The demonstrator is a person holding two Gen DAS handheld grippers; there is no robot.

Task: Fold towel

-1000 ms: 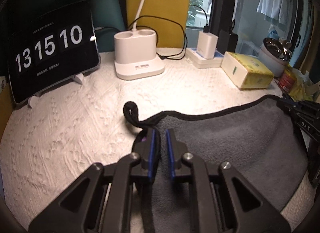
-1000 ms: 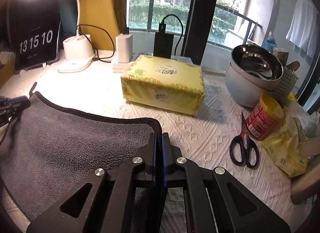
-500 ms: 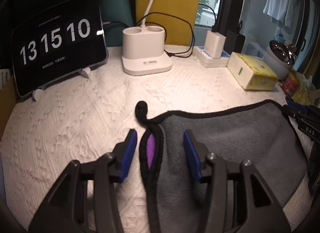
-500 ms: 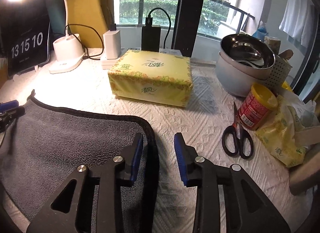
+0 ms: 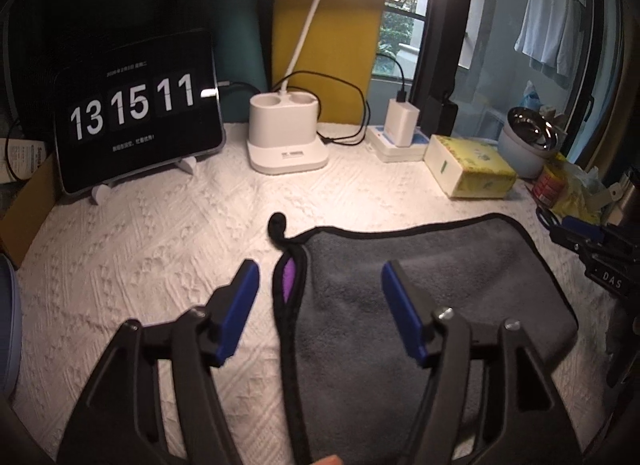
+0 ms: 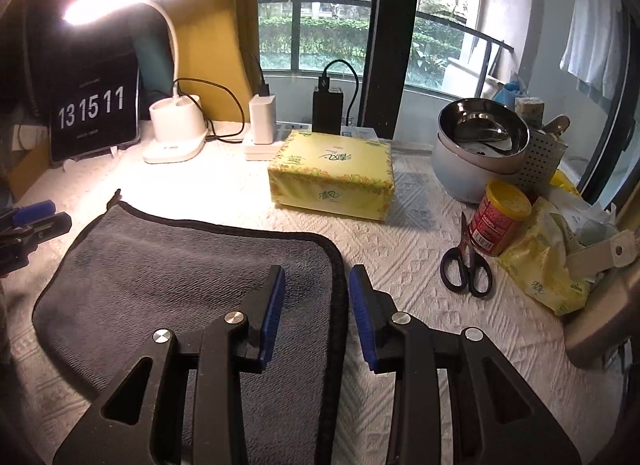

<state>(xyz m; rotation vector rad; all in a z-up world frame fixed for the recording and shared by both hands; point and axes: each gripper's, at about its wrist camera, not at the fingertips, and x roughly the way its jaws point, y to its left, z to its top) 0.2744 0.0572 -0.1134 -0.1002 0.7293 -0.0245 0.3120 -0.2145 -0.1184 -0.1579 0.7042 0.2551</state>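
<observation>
Towel [image 5: 432, 289], grey microfibre with black piped edge, lay folded flat on white embossed table cover [image 5: 152, 249]; long axis ran left to right, hanging loop [image 5: 277, 225] at far left corner, purple tag [image 5: 289, 279] showing along left edge. Left gripper [image 5: 320, 293] stood wide open, empty, straddling that left edge. Right gripper [image 6: 316, 293] stood part open, empty, straddling the right edge. Beyond the towel: yellow tissue pack [image 6: 332, 175], scissors [image 6: 466, 265], red can [image 6: 500, 217], steel bowl [image 6: 482, 131], lamp base [image 5: 286, 133], tablet clock [image 5: 136, 113].
</observation>
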